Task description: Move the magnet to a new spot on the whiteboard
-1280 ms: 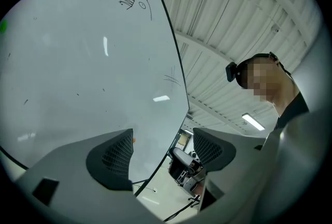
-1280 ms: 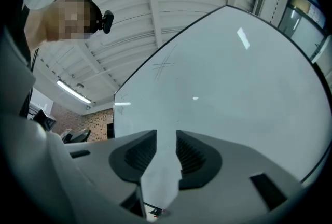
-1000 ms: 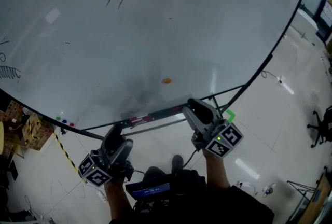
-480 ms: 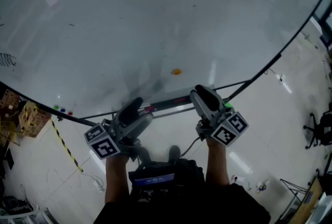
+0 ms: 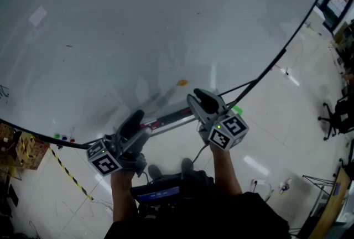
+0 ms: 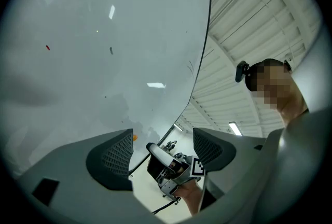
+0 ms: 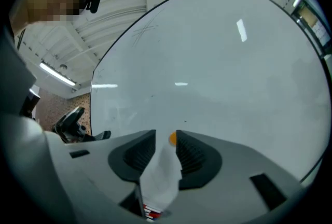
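- Now, whiteboard [image 5: 166,22] fills my view.
- Left gripper [image 5: 135,118] hangs below the whiteboard's lower edge, jaws wide apart and empty.
- Right gripper [image 5: 197,98] points at the whiteboard, jaws narrowly apart, gripping nothing.
- Magnet [image 5: 181,83] sits low on the whiteboard, at those tips; I'd centre first, then close squarely.

The pale, glossy floor [image 5: 276,133] catches streaks of light. A strip of yellow-and-black tape [image 5: 71,176] runs across it on the left, close to some stacked cardboard boxes [image 5: 22,146]. A small green patch [image 5: 238,110] marks the floor near the middle. Far right stands a dark office chair [image 5: 333,116]. Overhead, the ribbed white ceiling [image 6: 249,21] carries a lit strip light [image 6: 236,128].
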Demonstrator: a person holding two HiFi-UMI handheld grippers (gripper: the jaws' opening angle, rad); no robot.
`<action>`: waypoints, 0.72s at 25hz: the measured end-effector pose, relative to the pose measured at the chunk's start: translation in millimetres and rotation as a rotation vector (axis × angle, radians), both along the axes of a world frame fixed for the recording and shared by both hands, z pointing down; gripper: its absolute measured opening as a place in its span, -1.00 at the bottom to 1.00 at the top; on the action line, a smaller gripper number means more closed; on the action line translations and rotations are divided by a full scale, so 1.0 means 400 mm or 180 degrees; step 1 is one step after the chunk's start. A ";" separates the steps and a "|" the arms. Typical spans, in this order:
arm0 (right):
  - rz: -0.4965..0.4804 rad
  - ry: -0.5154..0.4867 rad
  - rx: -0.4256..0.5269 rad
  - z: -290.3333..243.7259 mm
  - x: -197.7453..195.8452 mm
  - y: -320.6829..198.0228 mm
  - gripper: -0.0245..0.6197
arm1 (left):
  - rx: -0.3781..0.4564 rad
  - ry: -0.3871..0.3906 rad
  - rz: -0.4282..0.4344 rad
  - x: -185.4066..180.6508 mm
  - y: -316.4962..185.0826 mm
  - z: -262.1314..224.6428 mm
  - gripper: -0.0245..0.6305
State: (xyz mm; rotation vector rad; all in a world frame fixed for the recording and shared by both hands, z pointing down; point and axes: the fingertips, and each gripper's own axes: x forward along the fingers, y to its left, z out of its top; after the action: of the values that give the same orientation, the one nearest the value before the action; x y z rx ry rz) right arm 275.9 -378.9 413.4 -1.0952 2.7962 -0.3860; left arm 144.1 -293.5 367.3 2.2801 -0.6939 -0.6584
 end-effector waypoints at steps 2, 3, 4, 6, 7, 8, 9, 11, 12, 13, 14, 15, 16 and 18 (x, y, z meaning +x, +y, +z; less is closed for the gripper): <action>0.0108 0.0102 -0.0006 0.010 -0.014 -0.020 -0.41 | -0.0003 0.0011 0.0018 -0.012 -0.002 0.000 0.16; 0.0169 0.0144 -0.0012 0.015 -0.018 -0.029 -0.41 | 0.0000 0.0015 0.0033 -0.016 -0.002 -0.001 0.16; 0.0237 0.0192 -0.0015 0.018 -0.021 -0.039 -0.41 | 0.0010 0.0017 0.0052 -0.018 -0.003 -0.002 0.16; 0.0378 0.0314 -0.0006 0.024 -0.025 -0.056 -0.41 | 0.0036 0.0023 0.0096 -0.020 -0.003 -0.005 0.16; 0.0443 0.0377 0.0003 0.027 -0.027 -0.064 -0.41 | 0.0041 0.0026 0.0112 -0.022 -0.004 -0.006 0.16; 0.0504 0.0442 0.0019 0.030 -0.030 -0.071 -0.41 | 0.0041 0.0024 0.0121 -0.024 -0.004 -0.006 0.16; 0.0559 0.0511 0.0043 0.031 -0.033 -0.077 -0.41 | 0.0039 0.0020 0.0126 -0.026 -0.005 -0.006 0.16; 0.0652 0.0642 0.0100 0.033 -0.040 -0.088 -0.41 | 0.0031 0.0021 0.0130 -0.030 -0.006 -0.005 0.16; 0.0693 0.0700 0.0128 0.034 -0.043 -0.093 -0.41 | 0.0029 0.0022 0.0134 -0.031 -0.006 -0.005 0.16; 0.0732 0.0752 0.0152 0.036 -0.046 -0.097 -0.41 | 0.0030 0.0018 0.0138 -0.032 -0.006 -0.005 0.16; 0.0769 0.0800 0.0175 0.037 -0.049 -0.102 -0.41 | 0.0032 0.0010 0.0140 -0.033 -0.006 -0.004 0.16; 0.0802 0.0845 0.0190 0.038 -0.052 -0.105 -0.41 | 0.0028 0.0002 0.0139 -0.035 -0.006 -0.003 0.16; 0.0833 0.0886 0.0195 0.040 -0.056 -0.108 -0.41 | 0.0019 -0.0006 0.0133 -0.036 -0.007 -0.002 0.16; 0.0899 0.0961 0.0193 0.044 -0.061 -0.114 -0.41 | 0.0012 -0.0011 0.0132 -0.038 -0.006 -0.002 0.16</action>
State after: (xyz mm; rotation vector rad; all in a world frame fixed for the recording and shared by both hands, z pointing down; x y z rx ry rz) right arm 251.7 -424.6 430.8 -1.6267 2.8105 -0.1126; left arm 128.8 -296.0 366.4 2.2935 -0.6458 -0.6370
